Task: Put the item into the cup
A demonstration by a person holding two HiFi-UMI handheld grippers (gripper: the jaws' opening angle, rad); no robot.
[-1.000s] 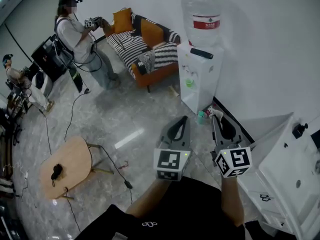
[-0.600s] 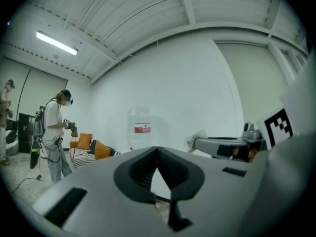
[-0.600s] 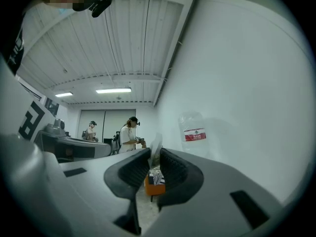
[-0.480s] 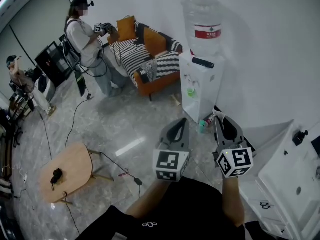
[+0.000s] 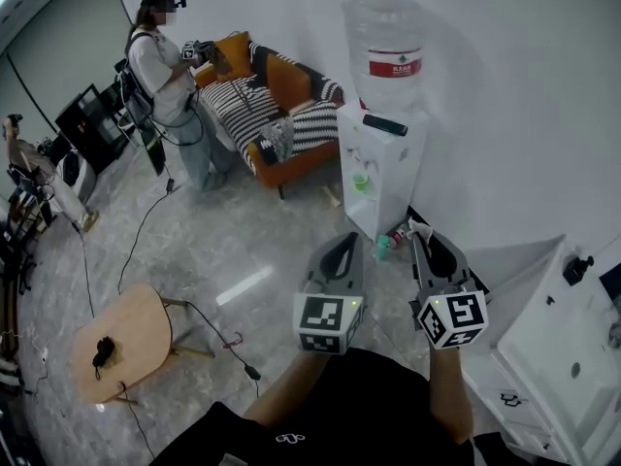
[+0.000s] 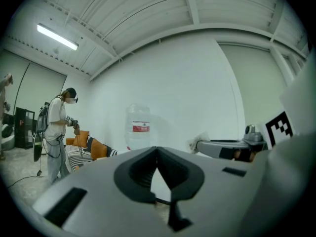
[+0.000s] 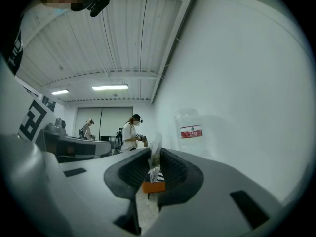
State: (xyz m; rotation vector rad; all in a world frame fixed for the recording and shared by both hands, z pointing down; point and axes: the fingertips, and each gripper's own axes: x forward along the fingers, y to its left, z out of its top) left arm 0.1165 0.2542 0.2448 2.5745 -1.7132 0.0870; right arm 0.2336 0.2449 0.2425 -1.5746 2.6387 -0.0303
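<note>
The right gripper (image 5: 421,233) is pinched closed on a thin white packet (image 7: 155,149), which sticks up past its tips, held off the floor near the water dispenser (image 5: 383,178). Just beside it, the left gripper (image 5: 344,242) is closed too, with nothing between its jaws.

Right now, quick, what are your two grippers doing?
Left gripper: shut, empty.
Right gripper: shut on a thin white item.
</note>
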